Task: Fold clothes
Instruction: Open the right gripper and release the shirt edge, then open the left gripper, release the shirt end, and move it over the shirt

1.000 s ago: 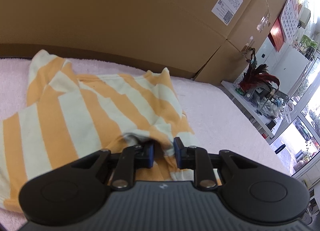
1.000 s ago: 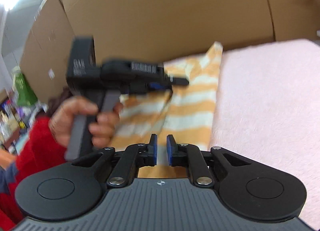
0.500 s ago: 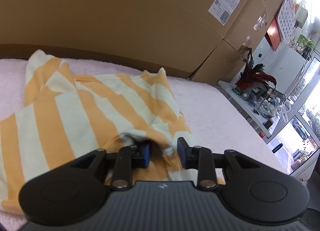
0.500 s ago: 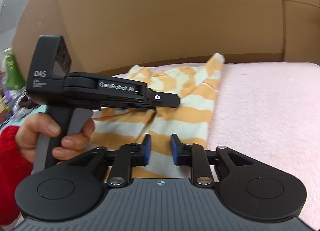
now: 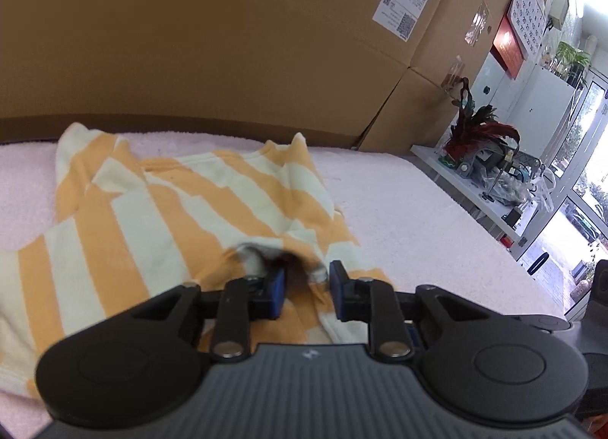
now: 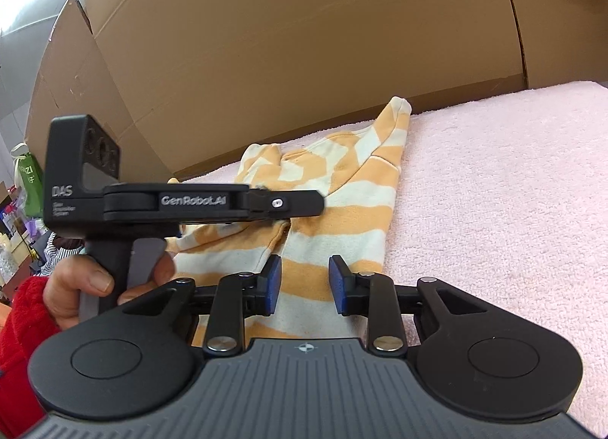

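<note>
While both my claws sit spread, gripping nothing, left claw [image 5: 307, 289] over bunched middle, right claw [image 6: 305, 284] over near edge: striped garment [image 5: 159, 218] lies half-folded, rumpled on pink worktop [image 6: 494, 192]. Risk: pinching multiple layers, dragging fold crooked.

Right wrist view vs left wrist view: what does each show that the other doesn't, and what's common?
Only the right wrist view shows the left gripper from the side, the hand on its handle and a red sleeve. Only the left wrist view shows the white side table with clutter, the feathery red plant, a wall calendar and the glass door. Both show the orange-and-cream striped garment on the pink towel surface, cardboard boxes behind, and open jaws.
</note>
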The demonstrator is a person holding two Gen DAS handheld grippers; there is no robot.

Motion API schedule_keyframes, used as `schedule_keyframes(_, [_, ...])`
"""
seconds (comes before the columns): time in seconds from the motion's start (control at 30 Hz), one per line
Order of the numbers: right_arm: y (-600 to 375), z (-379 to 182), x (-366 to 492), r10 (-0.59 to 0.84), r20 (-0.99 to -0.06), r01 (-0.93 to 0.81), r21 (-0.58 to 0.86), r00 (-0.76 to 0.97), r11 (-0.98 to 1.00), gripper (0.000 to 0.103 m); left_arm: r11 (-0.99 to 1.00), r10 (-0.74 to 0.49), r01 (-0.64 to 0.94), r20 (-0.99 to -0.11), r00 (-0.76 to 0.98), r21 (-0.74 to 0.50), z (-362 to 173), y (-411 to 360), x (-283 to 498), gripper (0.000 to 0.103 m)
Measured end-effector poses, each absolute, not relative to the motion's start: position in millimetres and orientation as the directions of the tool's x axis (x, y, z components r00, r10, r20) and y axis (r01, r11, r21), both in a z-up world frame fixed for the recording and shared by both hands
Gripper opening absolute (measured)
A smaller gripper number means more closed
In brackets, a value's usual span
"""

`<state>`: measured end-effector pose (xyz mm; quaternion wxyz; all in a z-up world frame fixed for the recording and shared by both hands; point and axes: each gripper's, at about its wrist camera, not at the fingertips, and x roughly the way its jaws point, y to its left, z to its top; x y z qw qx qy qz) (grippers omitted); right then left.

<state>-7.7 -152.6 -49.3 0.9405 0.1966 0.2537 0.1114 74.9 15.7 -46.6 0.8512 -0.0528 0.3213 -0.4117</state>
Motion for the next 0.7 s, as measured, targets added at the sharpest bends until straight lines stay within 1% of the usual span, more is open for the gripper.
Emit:
schedule_keyframes(0.07, [-152.7,-49.0,-6.4,0.306,-0.436,-0.11,0.419,0.846,0.901,0.029,0.655,-0.74,0.668,-0.478,0.473,-0.353,-38.1,34.2,66.6,0.019])
schedule_keyframes(0.13, [-151.8,-48.4,-6.0,0.302,-0.439,-0.11,0.412,0.846,0.905,0.029,0.673,-0.727,0.662,-0.462,0.509,-0.33,-29.7,57.9,58.8,0.019])
schedule_keyframes(0.2, [-151.0,-47.8,-6.1,0.299,-0.44,-0.109,0.407,0.847,0.907,0.029,0.722,-0.681,0.623,-0.464,0.566,-0.301,-24.3,85.4,55.9,0.02])
schedule_keyframes(0.27, [-151.7,-48.1,-6.4,0.301,-0.439,-0.109,0.412,0.847,0.905,0.029,0.78,-0.619,0.564,-0.471,0.628,-0.273,-20.3,114.5,55.7,0.031])
schedule_keyframes(0.3, [-152.9,-48.6,-5.8,0.305,-0.437,-0.109,0.417,0.846,0.902,0.029,0.806,-0.587,0.531,-0.473,0.657,-0.263,-18.9,129.3,56.1,0.032])
schedule_keyframes(0.37, [-155.8,-49.8,-5.2,0.314,-0.43,-0.108,0.439,0.846,0.892,0.029,0.839,-0.543,0.46,-0.473,0.693,-0.289,-21.4,158.8,60.2,0.036])
schedule_keyframes(0.43, [-157.1,-50.3,-5.0,0.321,-0.426,-0.107,0.453,0.846,0.885,0.029,0.867,-0.496,0.387,-0.476,0.726,-0.313,-26.6,182.4,66.4,0.045])
schedule_keyframes(0.57, [-154.8,-48.3,-5.8,0.315,-0.431,-0.107,0.442,0.846,0.891,0.03,0.923,-0.365,0.241,-0.486,0.794,-0.3,-34.4,202.8,87.2,0.048])
schedule_keyframes(0.6, [-154.7,-48.0,-6.1,0.315,-0.431,-0.108,0.441,0.845,0.891,0.03,0.933,-0.331,0.203,-0.489,0.807,-0.297,-36.4,208.0,92.4,0.052])
schedule_keyframes(0.63, [-155.2,-48.2,-5.7,0.316,-0.431,-0.107,0.443,0.845,0.89,0.03,0.942,-0.296,0.165,-0.491,0.819,-0.293,-38.3,213.1,97.6,0.058])
schedule_keyframes(0.67, [-155.7,-48.3,-5.3,0.317,-0.43,-0.107,0.445,0.845,0.889,0.03,0.949,-0.261,0.127,-0.493,0.83,-0.29,-40.3,218.2,102.8,0.062])
schedule_keyframes(0.7, [-156.1,-48.5,-5.0,0.318,-0.43,-0.107,0.446,0.845,0.888,0.03,0.954,-0.232,0.096,-0.494,0.838,-0.285,-41.9,222.2,108.5,0.062])
